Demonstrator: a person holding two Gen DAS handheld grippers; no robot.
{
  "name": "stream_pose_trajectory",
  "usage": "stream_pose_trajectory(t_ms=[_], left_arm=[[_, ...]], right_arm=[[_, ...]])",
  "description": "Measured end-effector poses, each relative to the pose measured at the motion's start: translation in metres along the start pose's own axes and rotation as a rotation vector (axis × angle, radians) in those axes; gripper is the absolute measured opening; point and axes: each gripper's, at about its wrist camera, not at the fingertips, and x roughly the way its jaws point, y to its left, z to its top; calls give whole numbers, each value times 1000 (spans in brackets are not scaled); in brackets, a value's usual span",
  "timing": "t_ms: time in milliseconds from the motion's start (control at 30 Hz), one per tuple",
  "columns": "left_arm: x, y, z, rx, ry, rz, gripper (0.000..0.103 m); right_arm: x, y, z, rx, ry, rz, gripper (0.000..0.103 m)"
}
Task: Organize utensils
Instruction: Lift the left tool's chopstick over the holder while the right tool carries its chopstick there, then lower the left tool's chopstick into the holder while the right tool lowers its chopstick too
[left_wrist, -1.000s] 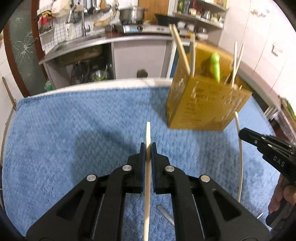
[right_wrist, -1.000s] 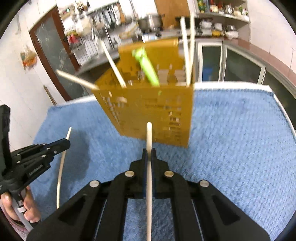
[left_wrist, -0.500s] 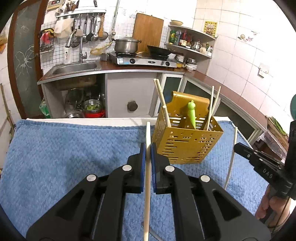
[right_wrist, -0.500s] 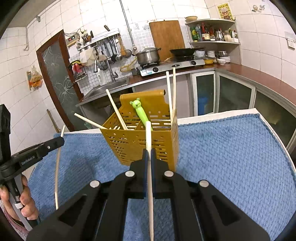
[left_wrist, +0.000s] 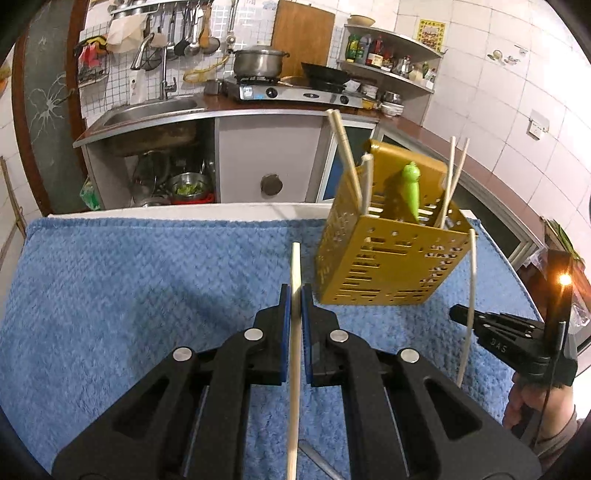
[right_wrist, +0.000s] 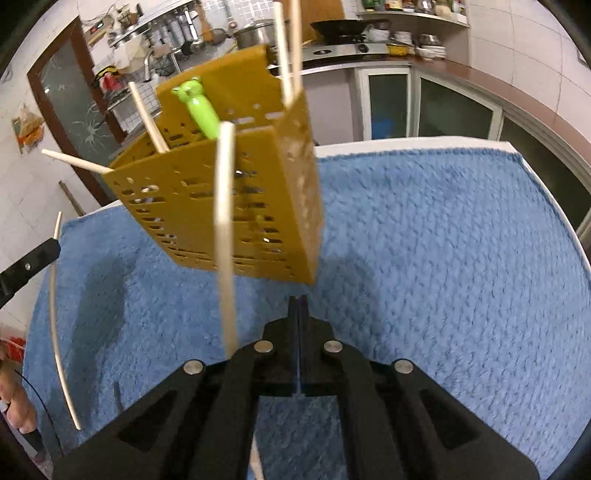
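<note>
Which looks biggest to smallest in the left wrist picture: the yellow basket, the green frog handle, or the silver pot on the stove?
1. Yellow basket
2. Silver pot
3. Green frog handle

The pot stands much farther away, so the pot and frog handle ranking is unsure.

A home kitchen, lived in and well used

A steel sink (left_wrist: 155, 110) is sitting in the brown counter (left_wrist: 258, 110); ladles and spoons (left_wrist: 192, 29) are hanging on the tiled wall above the sink, and a gas stove (left_wrist: 291, 92) bearing a lidded pot (left_wrist: 258, 62) and a dark wok (left_wrist: 325, 74) is standing to the right of the sink. Further right of the sink, corner shelves (left_wrist: 391, 70) are holding bottles and bowls, while pots are crowding the open space under the sink.
</note>
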Motion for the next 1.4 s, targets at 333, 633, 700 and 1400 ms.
stream_pose_trajectory(t_ms=[333,633,700,1400], left_arm=[[7,7,3,-9,2,-2,4],[7,2,4,-3,7,0,4],[6,1,5,2,5,-3,4],[-5,-15,17,13,-29,-53,4]], right_arm=[[-41,1,15,-18,-112,-10,55],[-29,35,40,-105,-72,-33,46],[-22,37,45,-101,-49,-38,38],[-61,37,50,-104,-138,17,6]])
